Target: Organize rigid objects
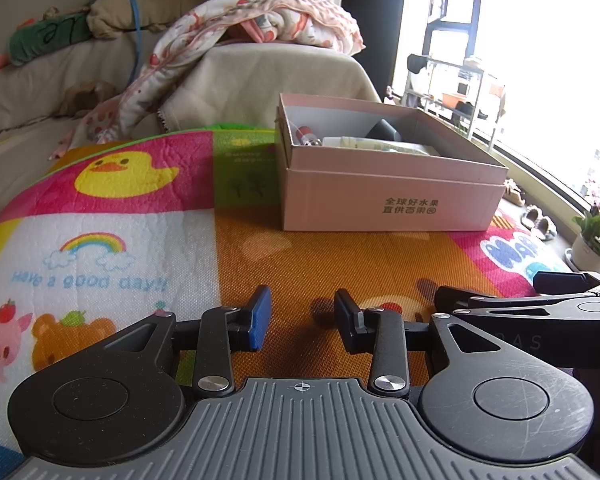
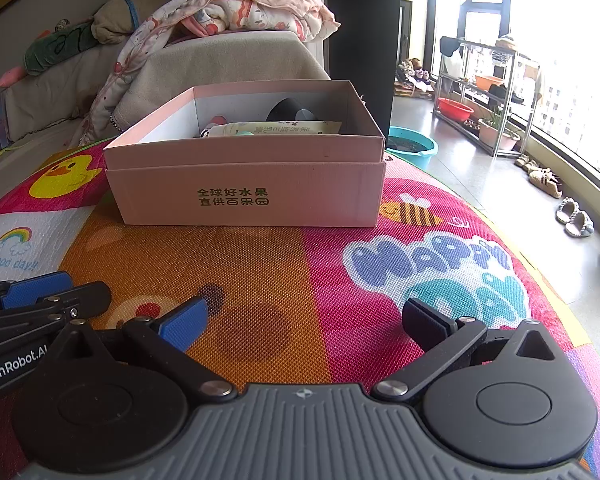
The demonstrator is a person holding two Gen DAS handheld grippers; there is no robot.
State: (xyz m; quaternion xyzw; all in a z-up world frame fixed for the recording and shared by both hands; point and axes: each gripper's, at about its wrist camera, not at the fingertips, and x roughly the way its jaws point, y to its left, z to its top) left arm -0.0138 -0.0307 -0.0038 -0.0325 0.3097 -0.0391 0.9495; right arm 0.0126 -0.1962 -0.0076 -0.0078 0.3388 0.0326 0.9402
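Observation:
A pink cardboard box (image 1: 392, 196) with printed Chinese characters stands on the colourful play mat (image 1: 320, 264). It holds a white tube (image 2: 276, 128), a dark rounded object (image 2: 288, 110) and a small red-capped item (image 1: 306, 134). My left gripper (image 1: 302, 320) is open and empty, low over the orange patch in front of the box. My right gripper (image 2: 304, 320) is open wide and empty, also in front of the box (image 2: 244, 184). Each gripper shows at the edge of the other's view.
A sofa with a beige cover (image 1: 268, 76), a patterned blanket (image 1: 252, 20) and plush toys stands behind the mat. On the right are bare floor, a teal basin (image 2: 414, 146), a metal rack (image 2: 488, 92), slippers (image 2: 574, 216) and a potted plant (image 1: 594, 240).

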